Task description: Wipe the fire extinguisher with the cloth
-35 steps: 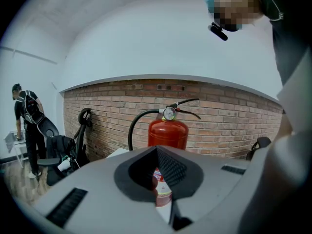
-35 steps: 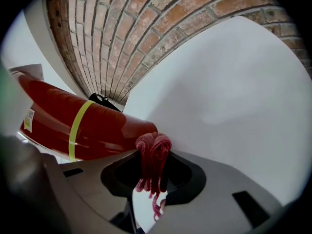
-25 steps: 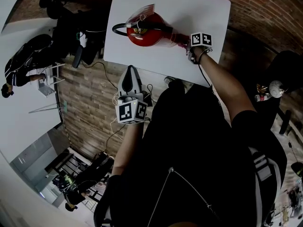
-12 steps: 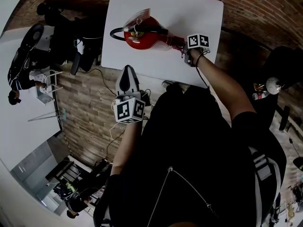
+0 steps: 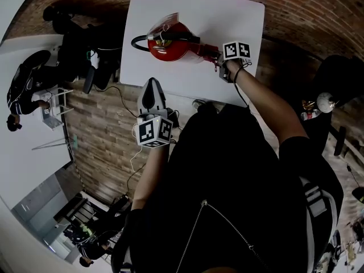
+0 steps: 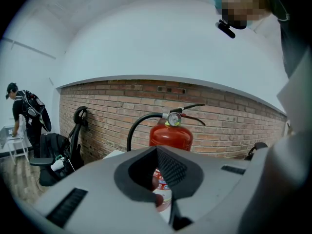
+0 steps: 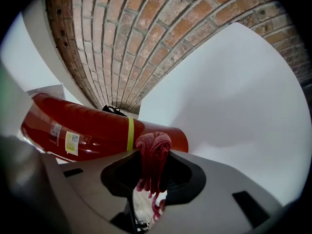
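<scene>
1. My right gripper has its fingers clamped on the red cloth. The cloth bunches up out of the pinch and trails frayed threads back below it.
2. Just beyond those fingertips, behind the bunched end of the cloth, is the lower body of the red fire extinguisher. Its yellow band sits just left of the cloth (from here I cannot tell whether cloth and cylinder actually touch).
3. Ahead and to the right of the right fingers spreads the white table.
4. My left gripper has its fingers pressed together with nothing between them, and the pads meet along a seam down the middle.
5. Straight ahead of the left fingertips, well apart from them, the extinguisher stands upright on the table. Its pressure gauge is at the top, and its black hose arches off to the left.
6. Behind the extinguisher, farther out from the left fingers, runs a brick wall.
7. In the head view the left fingers point at the table's near edge, while the right fingers reach over the table to the extinguisher's right side.
</scene>
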{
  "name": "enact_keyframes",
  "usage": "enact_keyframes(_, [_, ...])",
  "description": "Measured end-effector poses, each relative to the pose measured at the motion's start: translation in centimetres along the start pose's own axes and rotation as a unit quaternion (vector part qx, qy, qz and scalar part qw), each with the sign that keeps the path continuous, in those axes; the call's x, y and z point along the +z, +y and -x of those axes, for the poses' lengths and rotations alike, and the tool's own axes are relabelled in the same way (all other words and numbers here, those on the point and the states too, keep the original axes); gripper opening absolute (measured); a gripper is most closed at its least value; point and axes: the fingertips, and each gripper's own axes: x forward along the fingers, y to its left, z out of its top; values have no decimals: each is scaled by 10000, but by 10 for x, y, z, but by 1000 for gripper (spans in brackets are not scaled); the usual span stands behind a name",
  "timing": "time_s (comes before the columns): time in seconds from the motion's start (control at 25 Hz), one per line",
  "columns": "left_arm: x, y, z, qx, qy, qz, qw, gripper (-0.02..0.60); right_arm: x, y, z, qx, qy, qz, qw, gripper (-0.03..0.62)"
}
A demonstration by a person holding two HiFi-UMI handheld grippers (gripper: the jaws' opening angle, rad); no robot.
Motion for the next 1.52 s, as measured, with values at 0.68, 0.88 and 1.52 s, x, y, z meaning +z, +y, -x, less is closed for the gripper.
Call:
enact_keyframes(0.68, [3,-1,-9,-85,66,-29,9999,8,6,41,25,216,-105,14,9997,120])
enact_keyframes(0.88, [2,-1,-10,-120,110,1,9999,8,10,57,34,358,-158,47,9992,120])
enact_keyframes(1.52, [7,-10,-14,-256,168,-26,9995,6,15,107,66,663,-357,105,9971,120])
